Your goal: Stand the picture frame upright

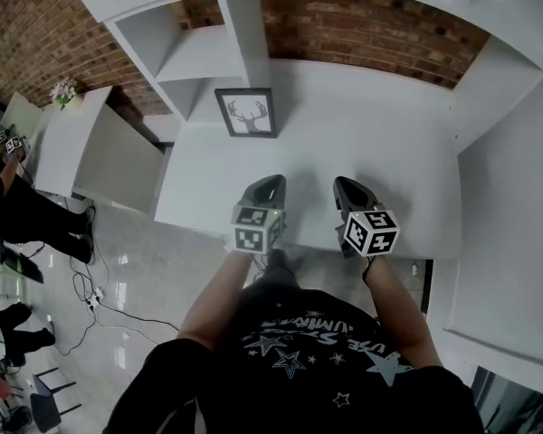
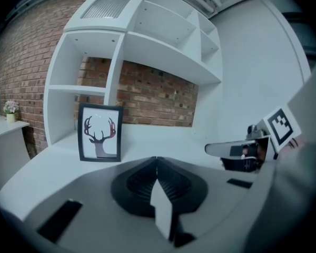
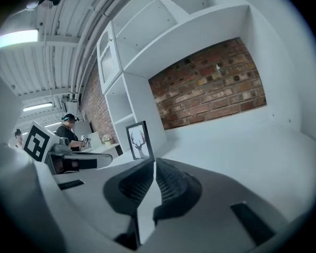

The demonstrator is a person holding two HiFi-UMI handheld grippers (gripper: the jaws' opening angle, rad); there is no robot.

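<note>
The black picture frame [image 1: 246,113] with a deer-antler print stands upright at the back left of the white desk [image 1: 380,152], against the shelf unit. It also appears in the left gripper view [image 2: 99,133] and the right gripper view [image 3: 139,140]. My left gripper [image 1: 270,184] hovers over the desk's near part, well short of the frame, its jaws shut with nothing between them [image 2: 156,158]. Beside it on the right, my right gripper [image 1: 347,186] is also shut and holds nothing [image 3: 154,161]. Neither touches the frame.
White shelves [image 1: 195,52] rise behind the desk before a brick wall [image 1: 362,25]. A white side cabinet [image 1: 72,138] with a small flower pot [image 1: 64,91] stands left of the desk. A person [image 1: 18,206] stands at far left, and cables [image 1: 90,297] lie on the floor.
</note>
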